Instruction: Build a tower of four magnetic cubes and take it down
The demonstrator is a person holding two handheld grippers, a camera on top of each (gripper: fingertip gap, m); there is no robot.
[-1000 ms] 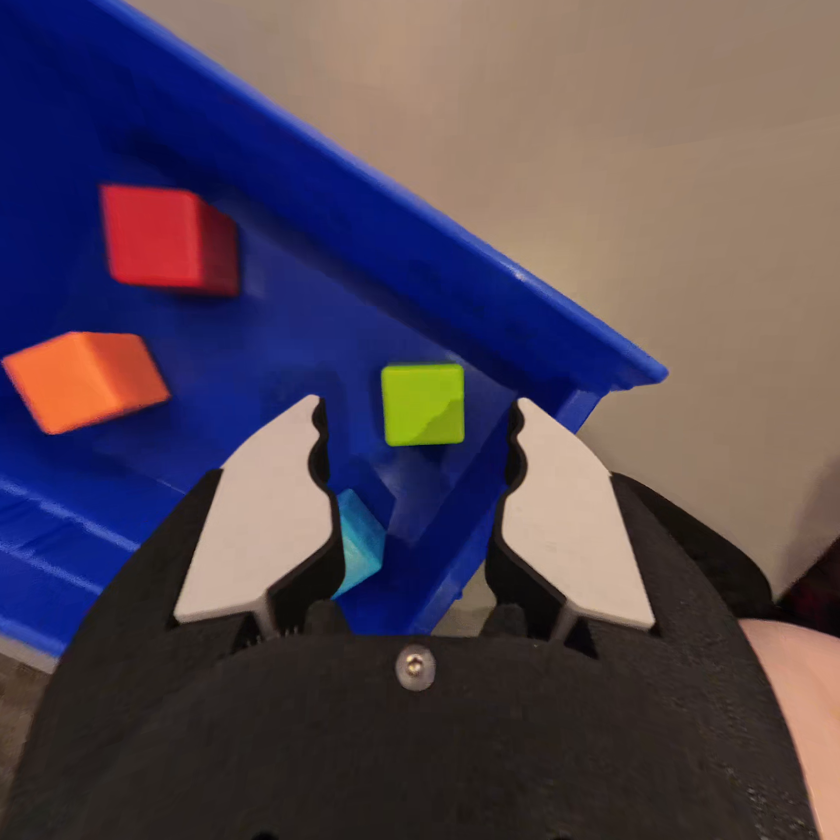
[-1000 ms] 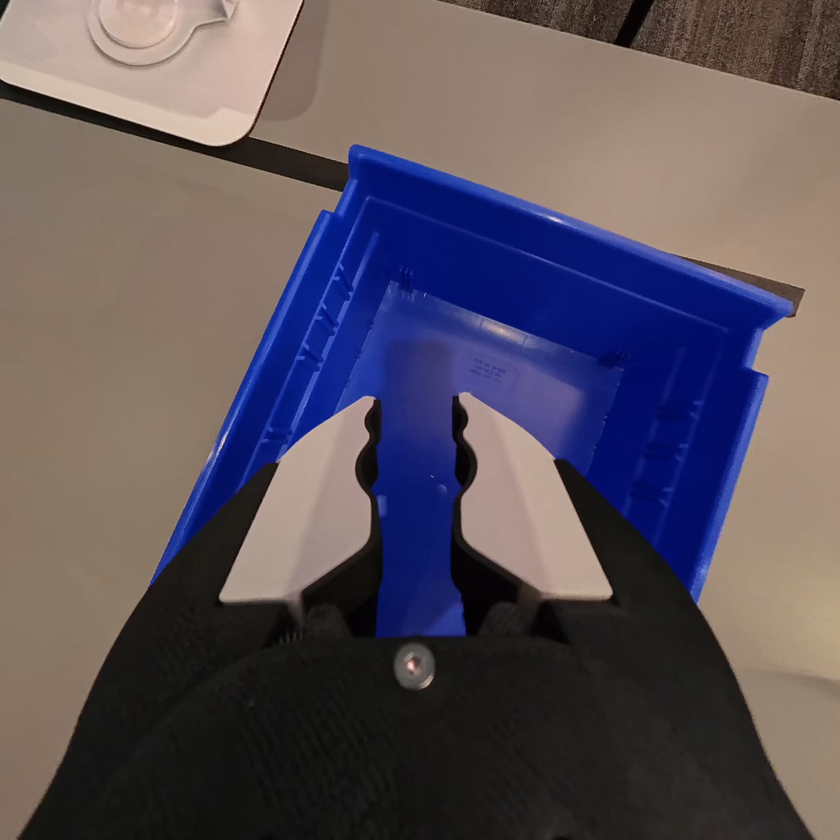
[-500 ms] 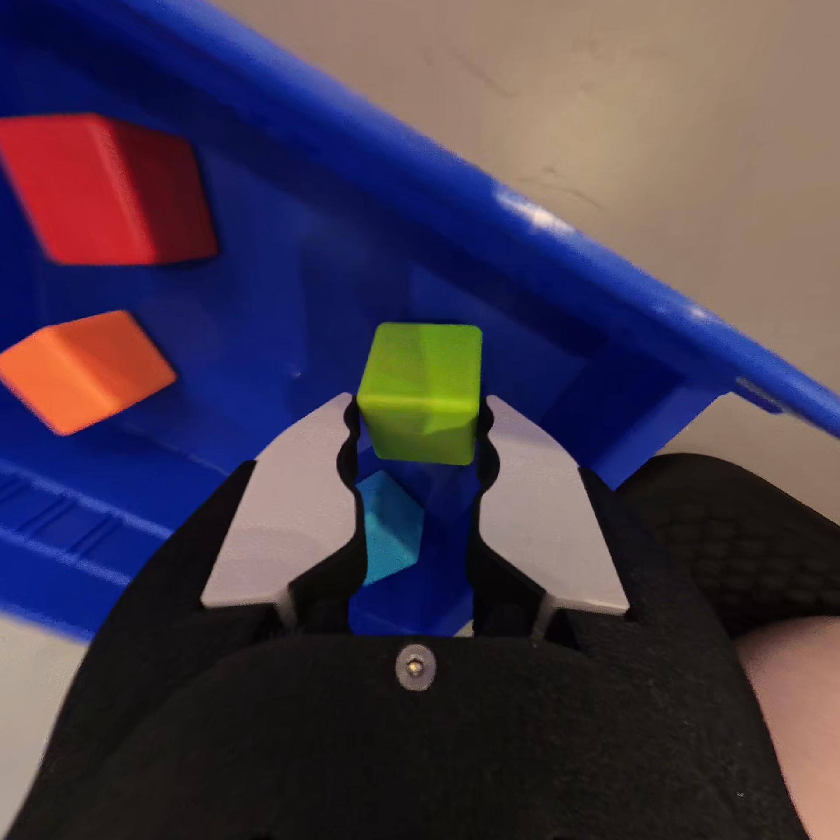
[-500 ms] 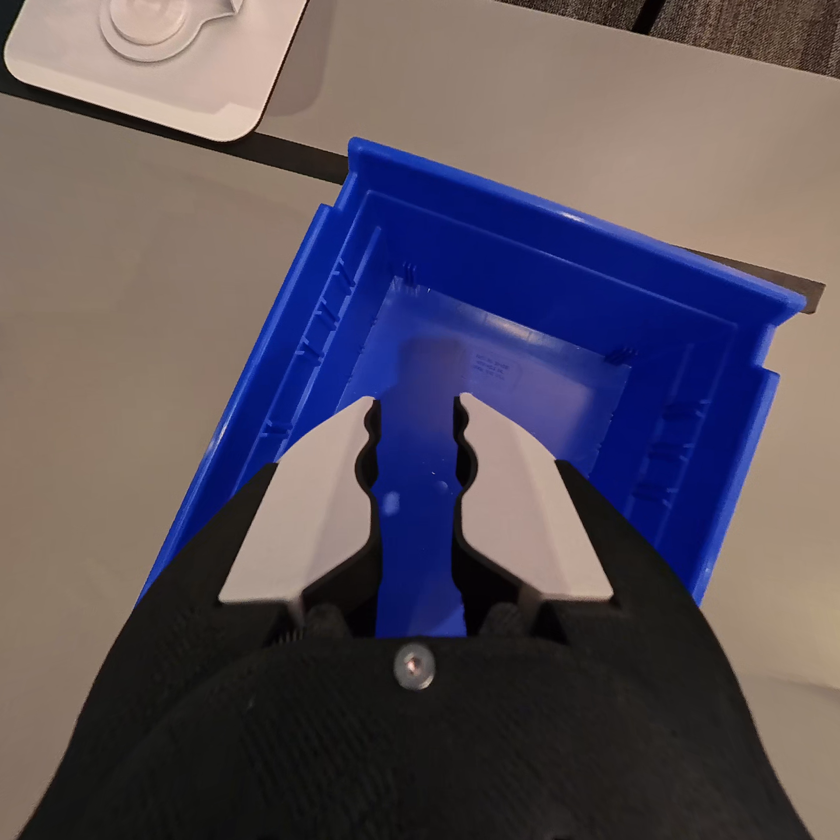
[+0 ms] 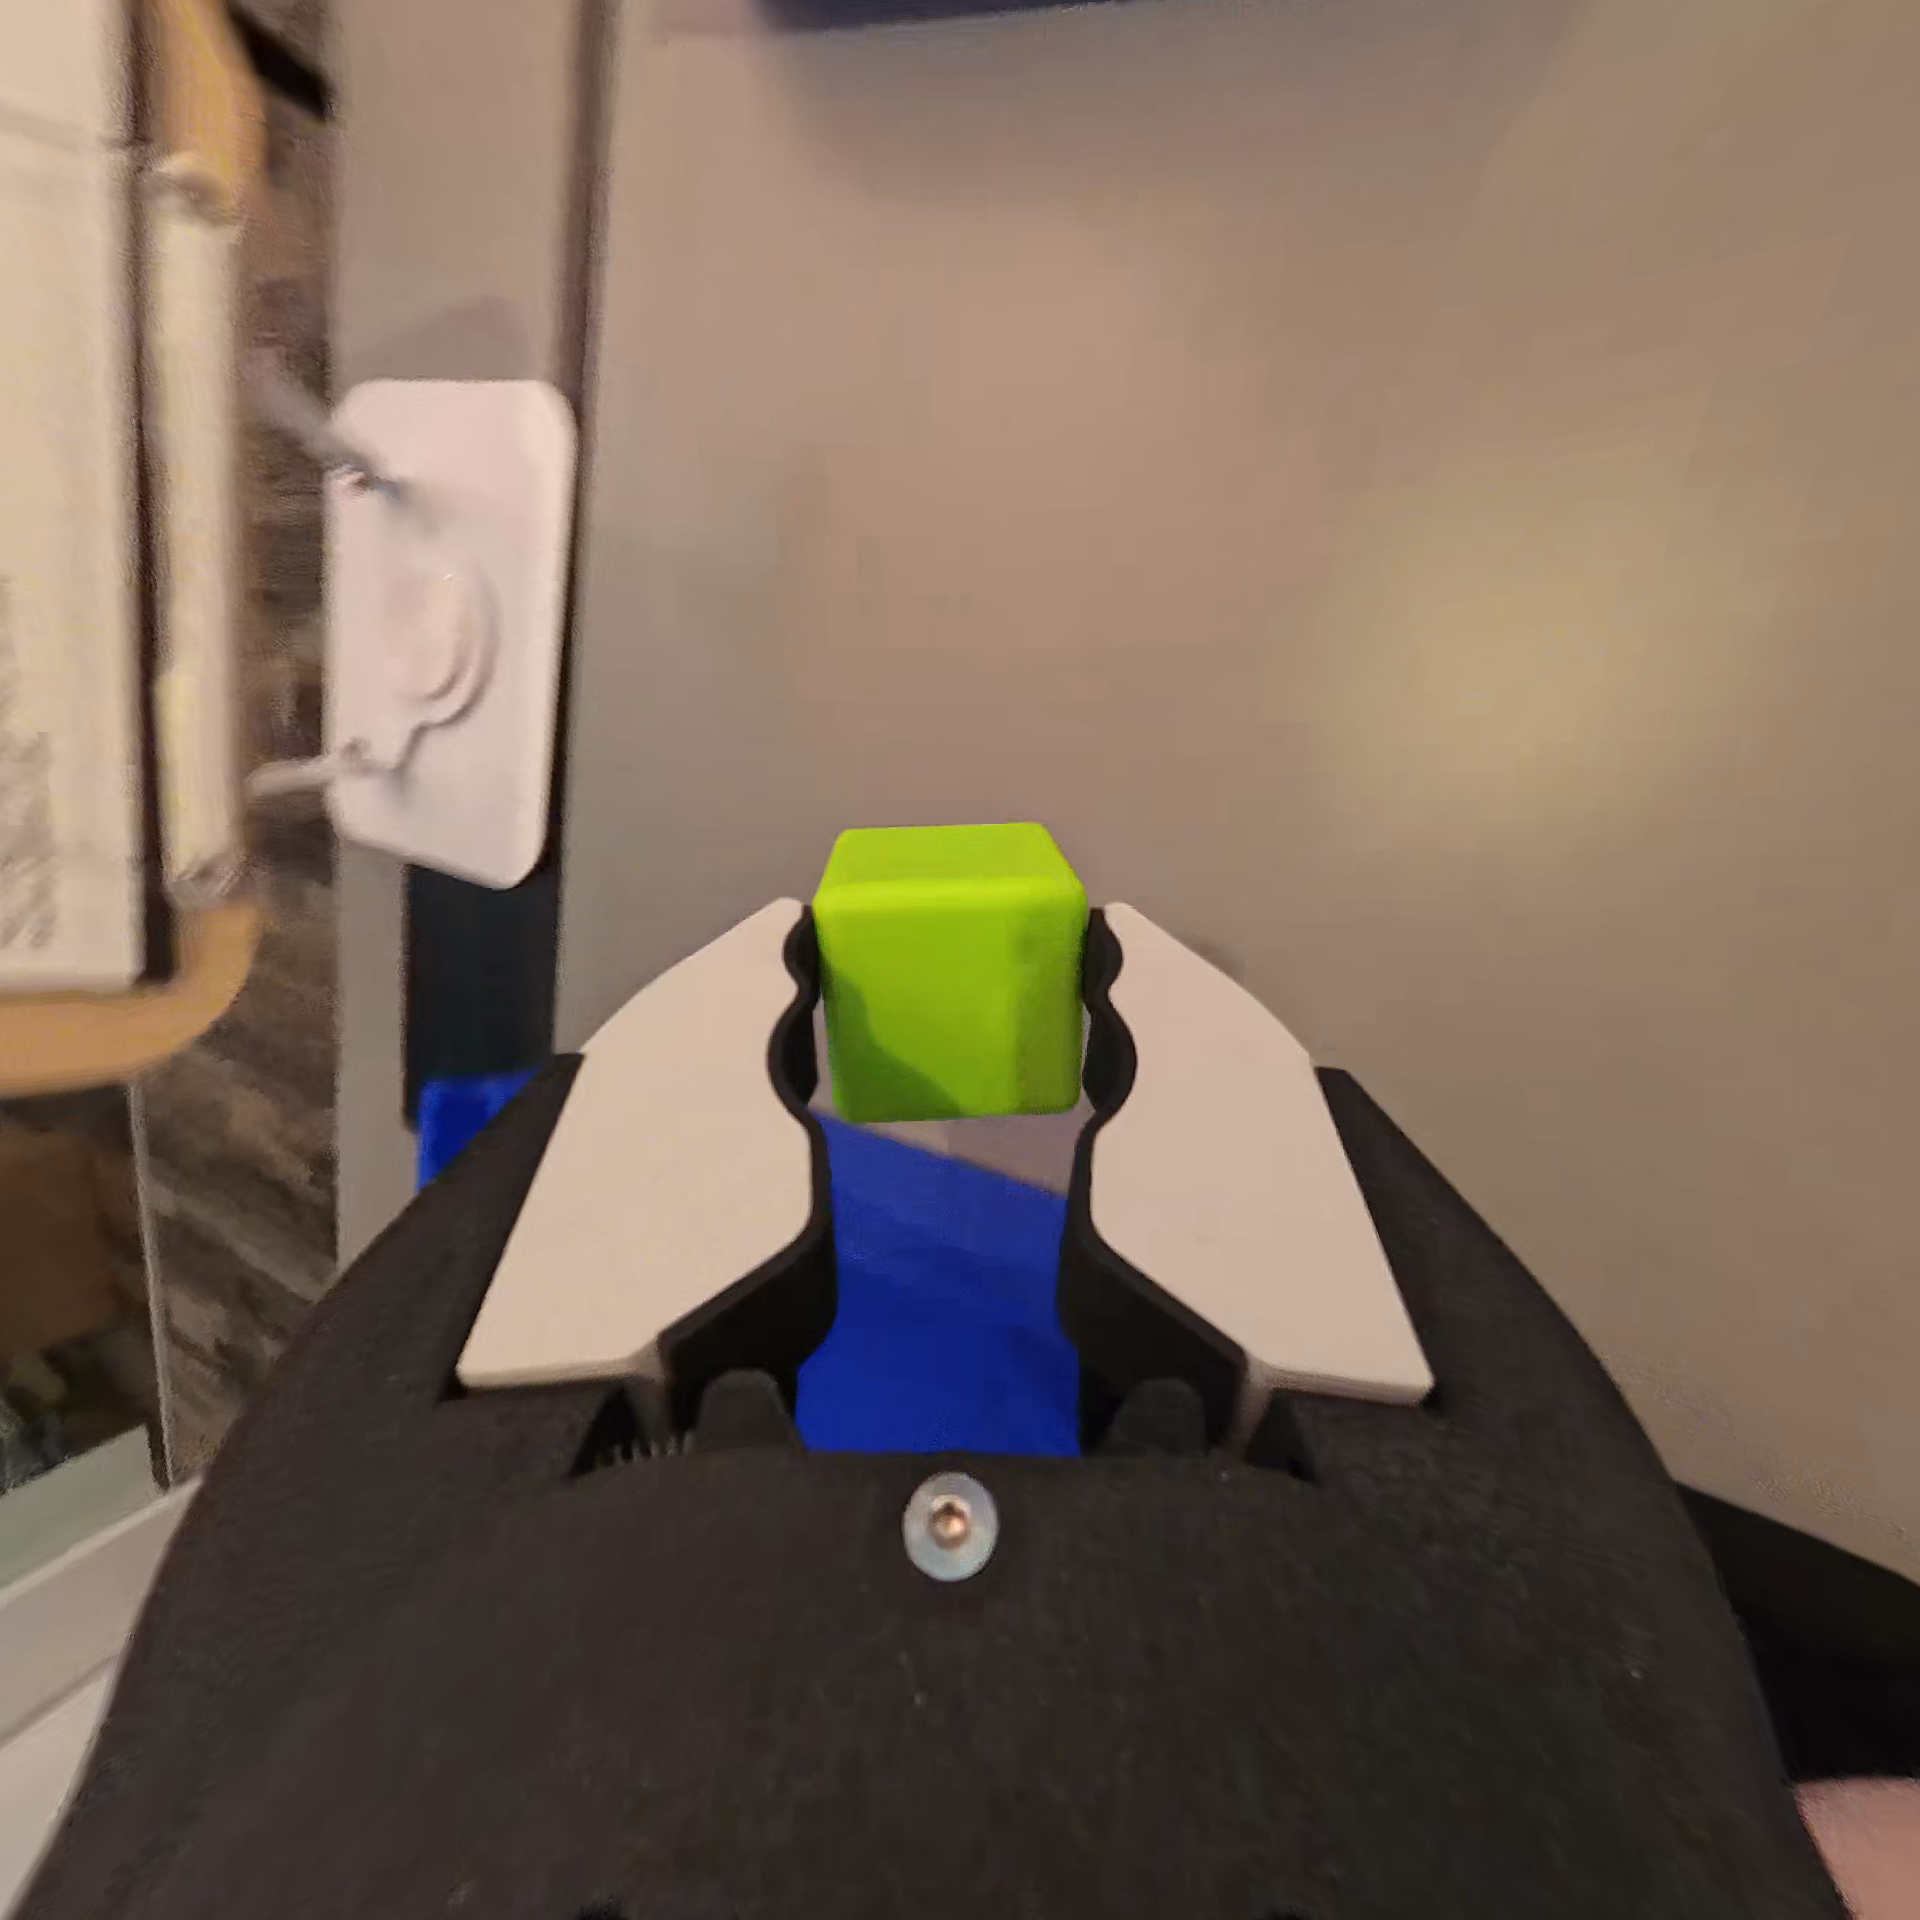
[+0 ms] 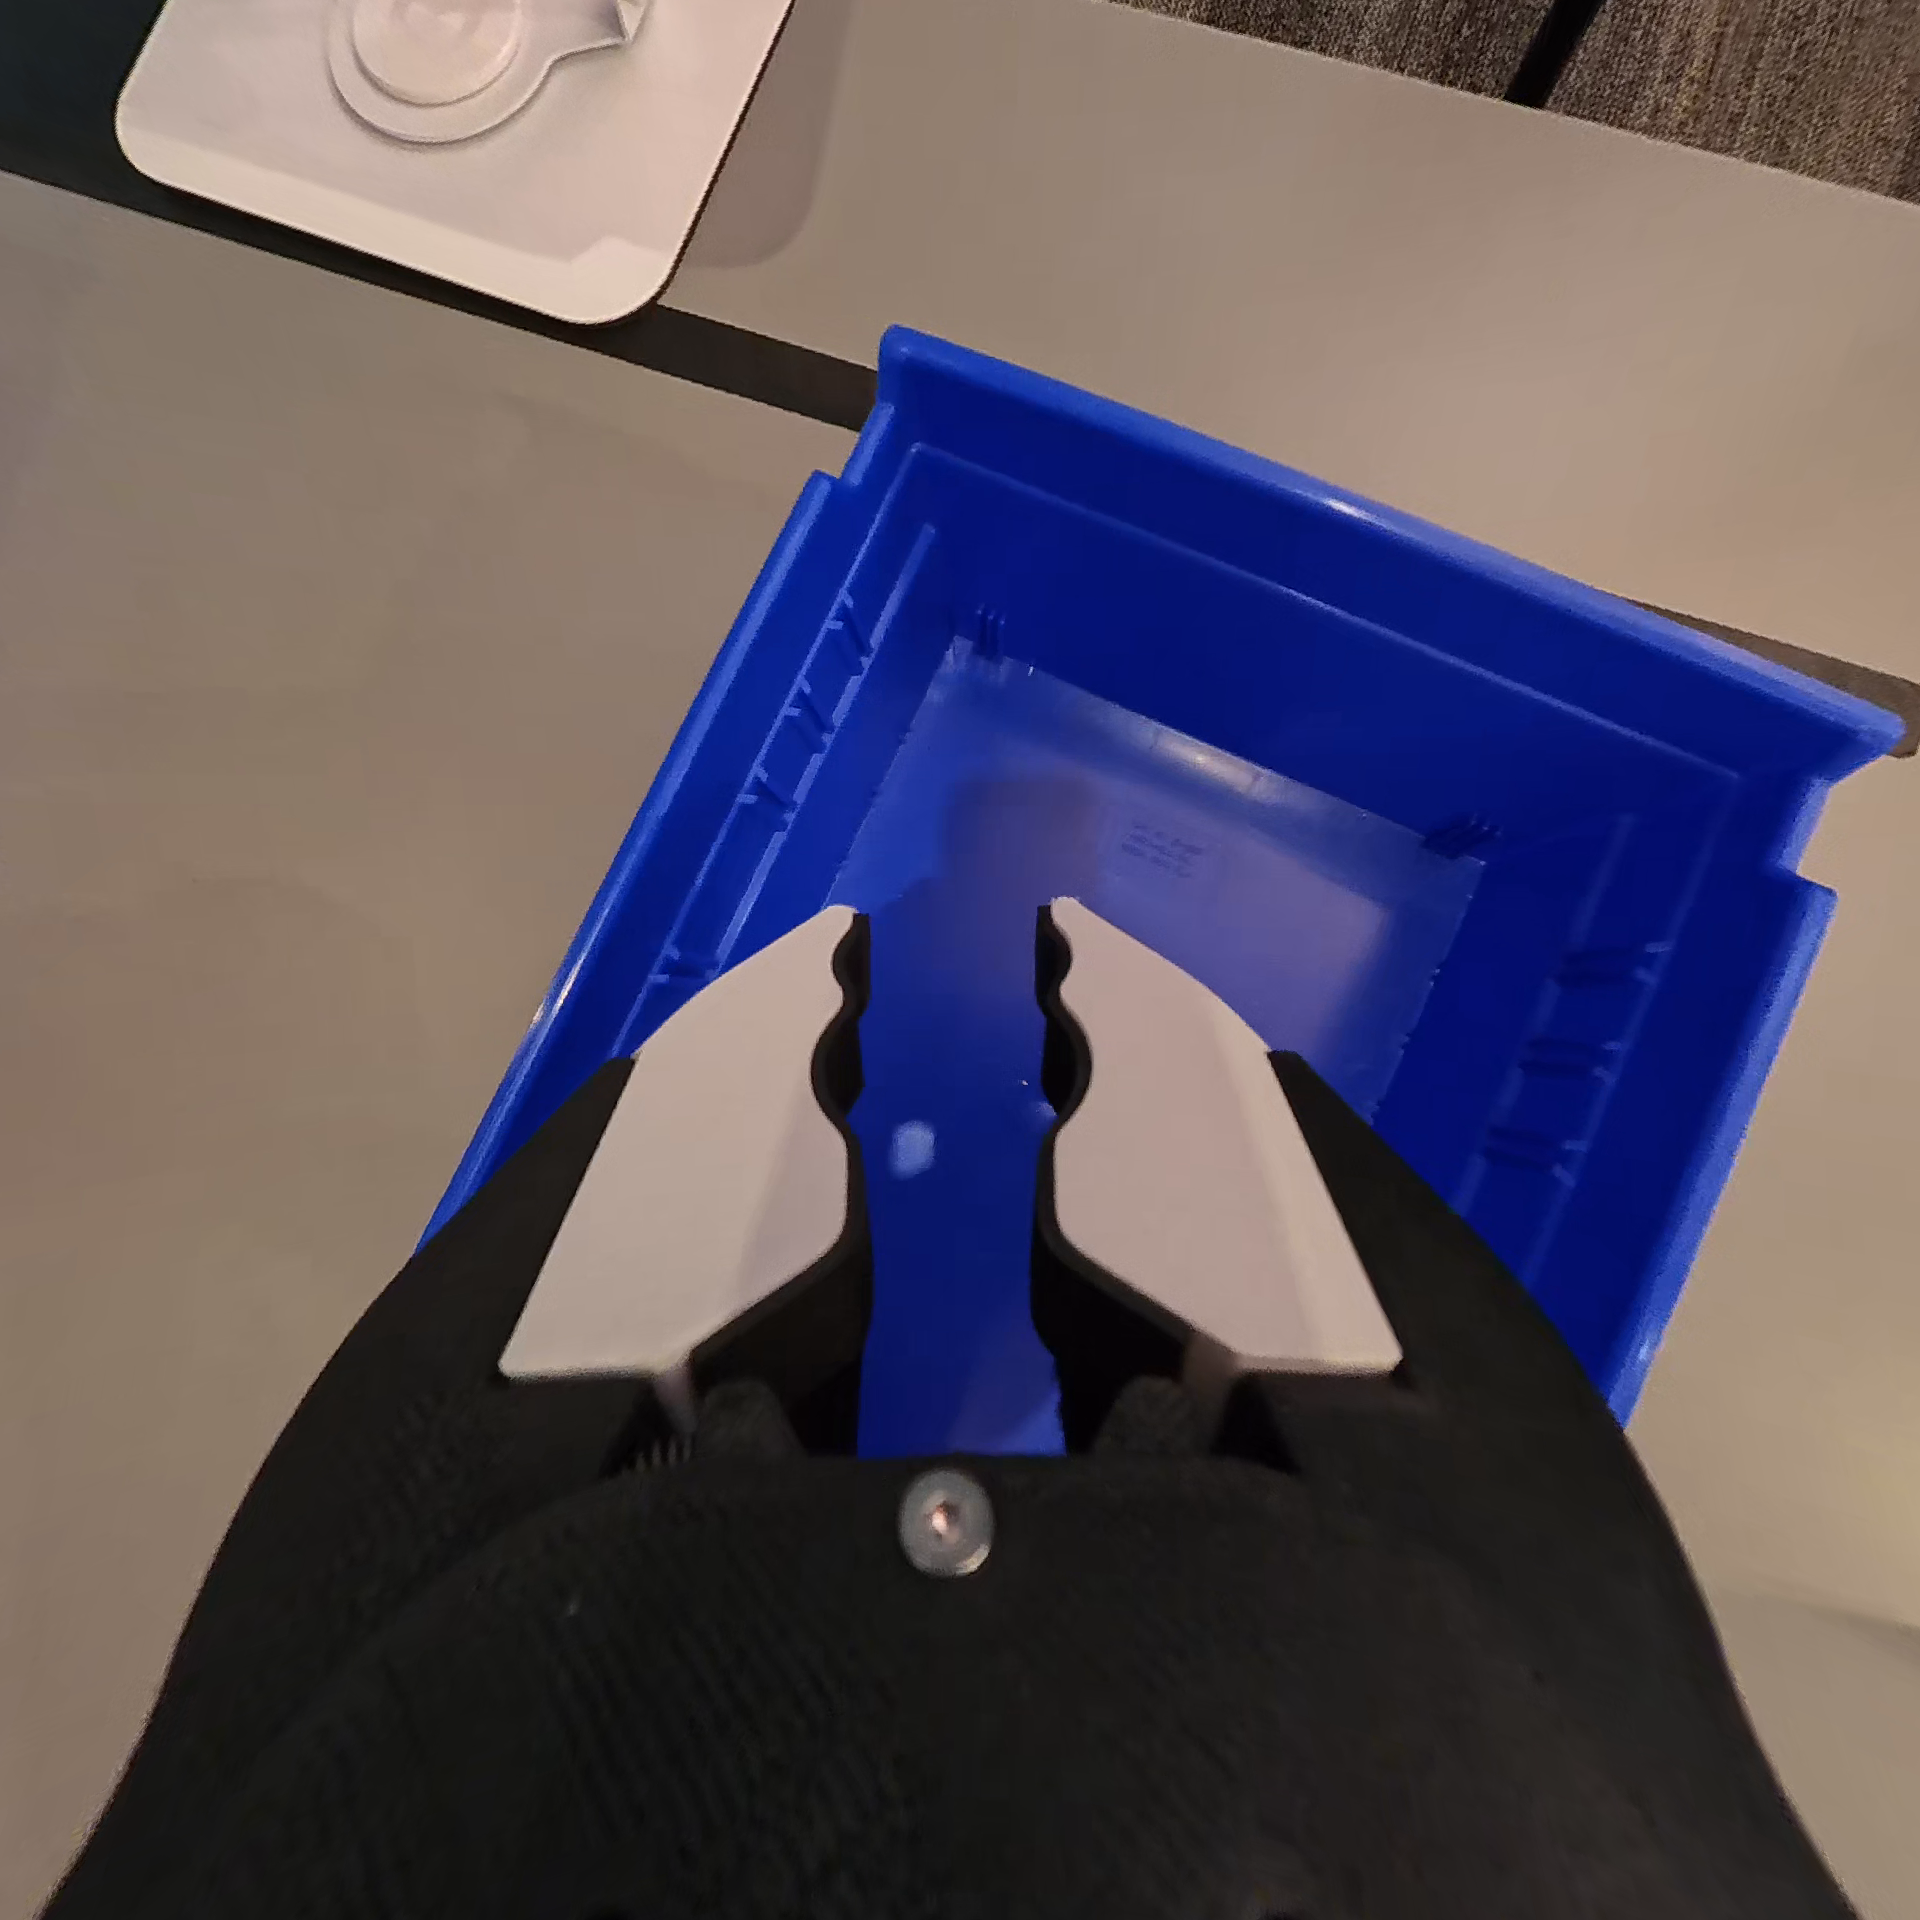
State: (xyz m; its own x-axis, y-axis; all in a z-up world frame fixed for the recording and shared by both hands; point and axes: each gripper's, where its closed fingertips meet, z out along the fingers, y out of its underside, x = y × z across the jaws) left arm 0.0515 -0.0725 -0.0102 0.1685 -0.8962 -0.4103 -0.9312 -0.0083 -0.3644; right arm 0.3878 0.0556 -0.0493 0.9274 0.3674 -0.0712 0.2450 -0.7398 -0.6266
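**A:** Why is the grey table (image 5: pixel 1351 520) bare ahead of the left claw?

**B:** Likely so a tower can start there; no stack shows, so I judge the task is in its early part.

**A:** And the blue bin (image 6: pixel 1351 582)?

**B:** Directly under and ahead of the right claw (image 6: pixel 948 914), which hangs over it with its fingers slightly spread and nothing between them, perhaps waiting. No cubes show in the part visible.

**A:** The white tray (image 6: pixel 447 156)?

**B:** Well beyond that claw's left finger, uninvolved.

**A:** And the cube?

**B:** The green cube (image 5: pixel 948 971) sits at the tips of the left claw (image 5: pixel 948 935), pinched on opposite flat faces, level and clear of the table for carrying.
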